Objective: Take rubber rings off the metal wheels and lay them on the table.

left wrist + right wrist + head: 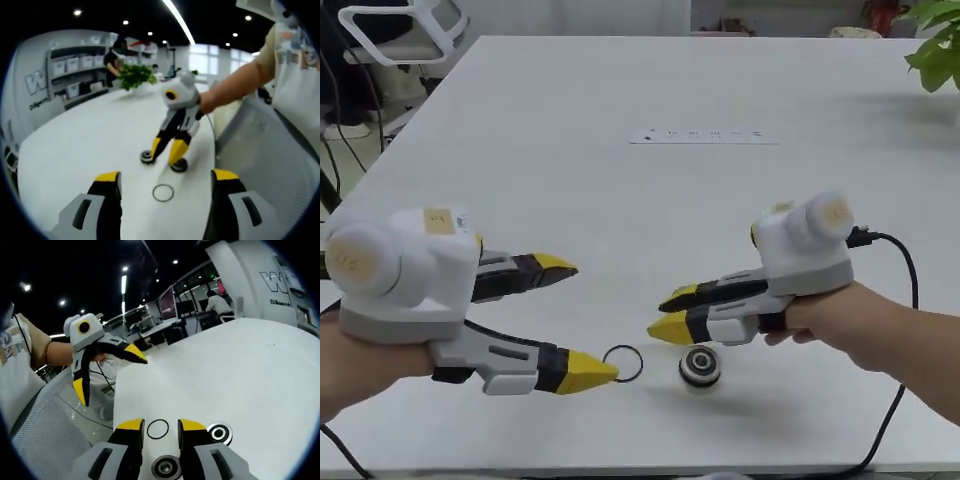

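Rubber ring [623, 362] on table [620, 90]; left gripper [596, 320] jaws gape, right gripper [656, 318] jaws barely parted.

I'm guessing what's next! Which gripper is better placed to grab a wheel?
Probably the right gripper: its fingers hang close to a metal wheel. The left gripper sits by the loose ring.

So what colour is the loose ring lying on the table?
Black rubber ring, clearest in left gripper view.

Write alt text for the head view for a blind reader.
A black rubber ring lies on the white table beside a metal wheel. Left tongs gape wide by the ring; right tongs, slightly open, hover near the wheel.
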The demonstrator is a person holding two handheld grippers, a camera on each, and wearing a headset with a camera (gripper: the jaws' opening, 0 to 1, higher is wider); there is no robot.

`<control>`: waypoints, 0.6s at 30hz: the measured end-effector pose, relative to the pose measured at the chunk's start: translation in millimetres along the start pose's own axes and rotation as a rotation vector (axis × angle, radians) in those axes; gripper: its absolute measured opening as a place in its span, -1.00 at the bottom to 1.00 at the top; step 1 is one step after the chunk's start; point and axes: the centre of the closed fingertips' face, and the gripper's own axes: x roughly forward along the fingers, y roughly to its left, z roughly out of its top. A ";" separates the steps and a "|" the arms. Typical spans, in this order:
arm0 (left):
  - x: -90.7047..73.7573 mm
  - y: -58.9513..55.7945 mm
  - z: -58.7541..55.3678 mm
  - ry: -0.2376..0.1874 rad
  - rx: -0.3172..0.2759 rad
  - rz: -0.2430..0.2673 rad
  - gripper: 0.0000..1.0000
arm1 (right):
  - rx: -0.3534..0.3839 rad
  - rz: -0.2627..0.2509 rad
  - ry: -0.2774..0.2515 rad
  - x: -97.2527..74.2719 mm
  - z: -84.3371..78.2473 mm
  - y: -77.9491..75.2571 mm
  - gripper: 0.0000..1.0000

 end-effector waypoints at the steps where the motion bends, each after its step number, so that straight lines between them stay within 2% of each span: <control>1: 1.7 0.1 1.1 0.000 0.002 -0.002 0.47 | -0.002 -0.003 -0.004 -2.8 0.9 -0.2 -0.51; 11: 16.9 1.3 9.2 0.004 0.022 -0.025 0.45 | -0.007 -0.029 -0.053 -25.1 5.1 -3.3 -0.46; 18: 31.4 -1.4 11.9 0.013 0.035 -0.051 0.44 | -0.007 -0.051 -0.055 -39.9 -4.7 -3.4 -0.45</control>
